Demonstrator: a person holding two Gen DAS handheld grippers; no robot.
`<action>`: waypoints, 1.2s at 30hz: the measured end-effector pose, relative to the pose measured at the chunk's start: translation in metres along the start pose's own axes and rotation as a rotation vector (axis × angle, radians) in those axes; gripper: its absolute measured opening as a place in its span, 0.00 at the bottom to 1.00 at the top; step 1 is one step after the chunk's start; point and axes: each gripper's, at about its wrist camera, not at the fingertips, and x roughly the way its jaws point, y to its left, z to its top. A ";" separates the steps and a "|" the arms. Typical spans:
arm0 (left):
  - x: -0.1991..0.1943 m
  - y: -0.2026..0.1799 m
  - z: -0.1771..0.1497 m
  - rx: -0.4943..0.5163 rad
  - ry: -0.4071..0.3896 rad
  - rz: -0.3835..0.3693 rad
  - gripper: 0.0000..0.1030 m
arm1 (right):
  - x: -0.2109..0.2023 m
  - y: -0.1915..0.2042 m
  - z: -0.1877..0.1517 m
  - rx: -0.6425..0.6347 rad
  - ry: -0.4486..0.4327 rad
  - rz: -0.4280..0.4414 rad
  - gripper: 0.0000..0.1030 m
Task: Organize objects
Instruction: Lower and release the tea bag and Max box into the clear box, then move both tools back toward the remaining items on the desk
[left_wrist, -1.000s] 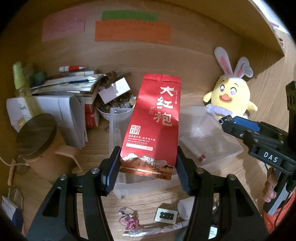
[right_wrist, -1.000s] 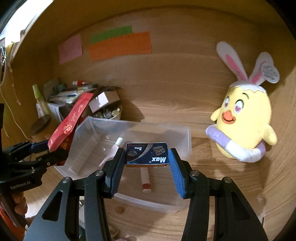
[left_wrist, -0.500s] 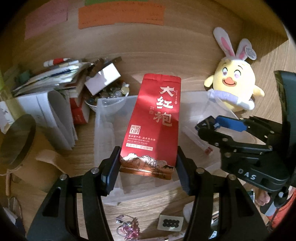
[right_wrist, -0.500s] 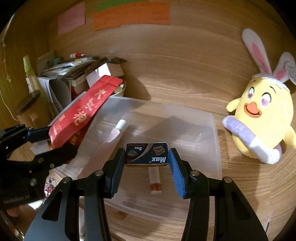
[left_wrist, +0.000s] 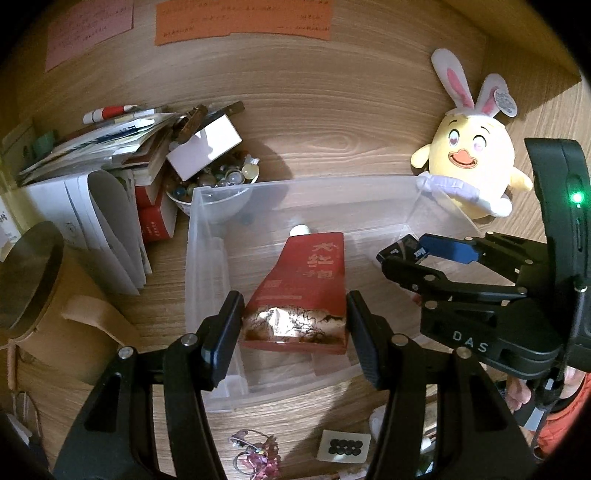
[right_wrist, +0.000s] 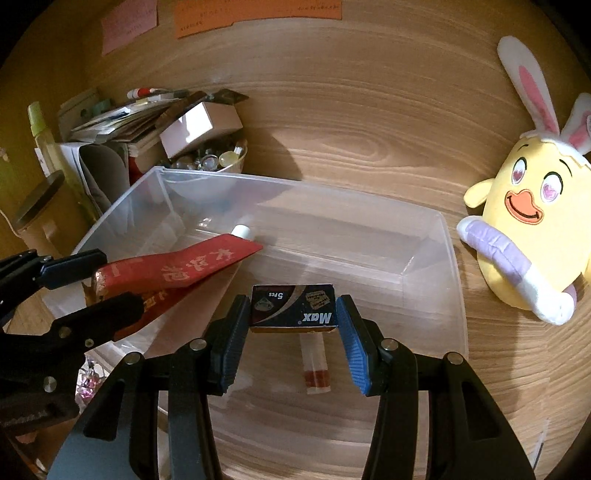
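Trinkets show only at 6 o'clock in the left wrist view, a pink beaded charm (left_wrist: 255, 458) and a white card of black dots (left_wrist: 344, 446) on the wooden desk (left_wrist: 332, 122), while the right wrist view alone reveals a small red-ended tube (right_wrist: 314, 365) on the floor of the clear plastic bin (right_wrist: 456, 280). Left gripper (left_wrist: 294, 325), half closed, clamps a red foil tea pouch (left_wrist: 303, 291) slanting into the bin, over a white-capped tube (right_wrist: 242, 231). Right gripper (right_wrist: 293, 321) pinches a small dark blue "Max" box (right_wrist: 293, 305) above the bin; at 10 o'clock a white bowl of glass beads (right_wrist: 214, 160) stands behind it.
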 end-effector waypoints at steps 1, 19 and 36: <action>0.000 0.001 0.000 -0.002 0.001 -0.002 0.54 | 0.000 0.000 0.000 0.000 0.003 -0.001 0.43; -0.049 -0.008 -0.007 0.015 -0.078 -0.004 0.79 | -0.037 0.008 -0.012 -0.051 -0.074 -0.044 0.65; -0.069 0.021 -0.053 -0.022 -0.030 0.045 0.86 | -0.106 -0.027 -0.071 0.040 -0.137 -0.075 0.76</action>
